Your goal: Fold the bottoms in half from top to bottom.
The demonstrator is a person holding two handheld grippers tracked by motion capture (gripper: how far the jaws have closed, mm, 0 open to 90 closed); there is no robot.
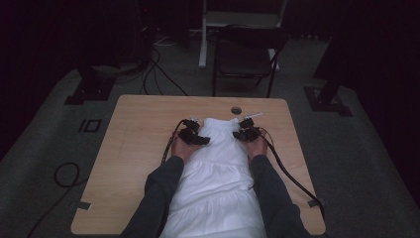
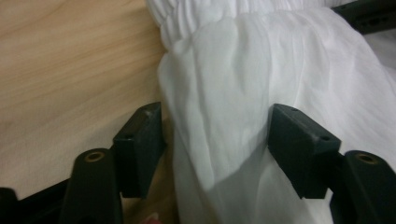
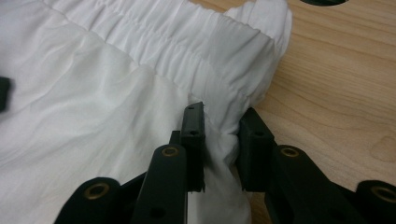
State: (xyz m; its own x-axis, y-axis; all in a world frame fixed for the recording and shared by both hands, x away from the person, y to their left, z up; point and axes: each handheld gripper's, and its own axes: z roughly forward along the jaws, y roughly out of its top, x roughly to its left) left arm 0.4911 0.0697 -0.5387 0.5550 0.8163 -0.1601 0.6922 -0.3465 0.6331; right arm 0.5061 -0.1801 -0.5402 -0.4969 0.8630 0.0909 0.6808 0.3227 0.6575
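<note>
A white gathered skirt (image 1: pixel 218 168) lies lengthwise on the wooden table (image 1: pixel 143 129), its elastic waistband (image 1: pixel 220 124) at the far end. My left gripper (image 1: pixel 195 135) sits at the skirt's left edge just below the waistband. In the left gripper view its jaws (image 2: pixel 217 114) stand wide apart with a loose fold of the white cloth (image 2: pixel 224 93) between them, unpressed. My right gripper (image 1: pixel 244 133) is at the right edge. In the right gripper view it (image 3: pixel 222 114) is shut on a pinched fold of cloth (image 3: pixel 219 126) just under the waistband (image 3: pixel 187 42).
A round hole (image 1: pixel 236 110) is cut in the table beyond the waistband. Cables (image 1: pixel 292 178) trail back from both grippers across the wood. A dark chair (image 1: pixel 245 54) stands on the floor past the far edge. Bare wood flanks the skirt on both sides.
</note>
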